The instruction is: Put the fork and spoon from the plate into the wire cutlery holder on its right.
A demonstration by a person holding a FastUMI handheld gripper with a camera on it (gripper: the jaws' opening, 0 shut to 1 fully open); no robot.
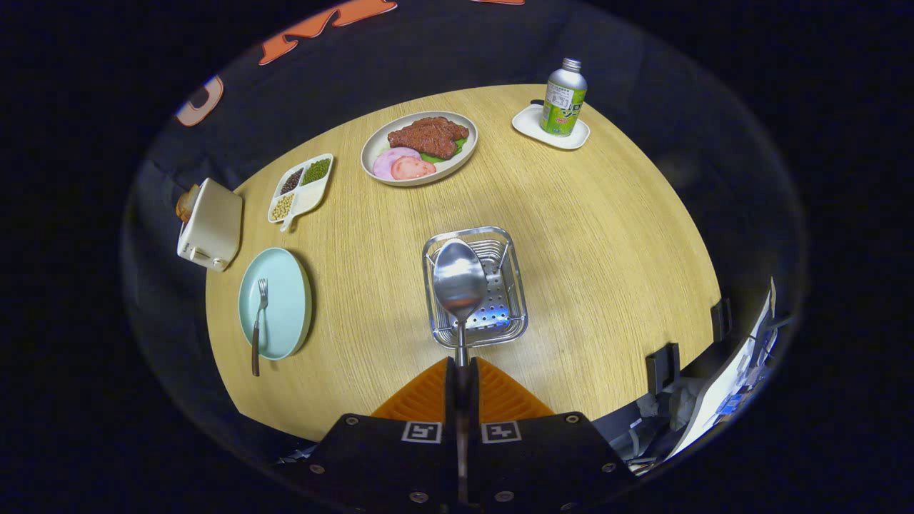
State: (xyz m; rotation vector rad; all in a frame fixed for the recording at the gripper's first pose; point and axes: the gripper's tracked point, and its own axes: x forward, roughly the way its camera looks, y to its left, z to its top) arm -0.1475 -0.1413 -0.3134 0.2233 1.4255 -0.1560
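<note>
A broad wooden table (585, 235) spreads out with a fine straight grain and a curved edge, dark booth cloth hanging behind it. Down low, the gripper (461, 368) has its two ribbed fingers pressed together on the thin handle of the spoon (460, 285), clamped tight. The polished metal bowl of the spoon stands up just ahead of the fingertips, hovering right over the wire cutlery holder (500, 314), a shiny square basket with thin wire sides and a perforated floor. Well off to the left of the fingers sits the pale blue round plate (285, 314), smooth and glossy, and on it lies the fork (258, 325), metal tines up on the plate, dark handle poking over the near rim. Beyond the holder there is an oval dish (457, 160) carrying brown meat, pink slices and a bit of green. Beside it, a white divided tray (308, 200) holds dark, green and yellowish beans. At the far left edge, a cream boxy toaster (211, 225). Far right, a green-labelled metal bottle (563, 100) stands upright on a small white saucer (532, 125).
</note>
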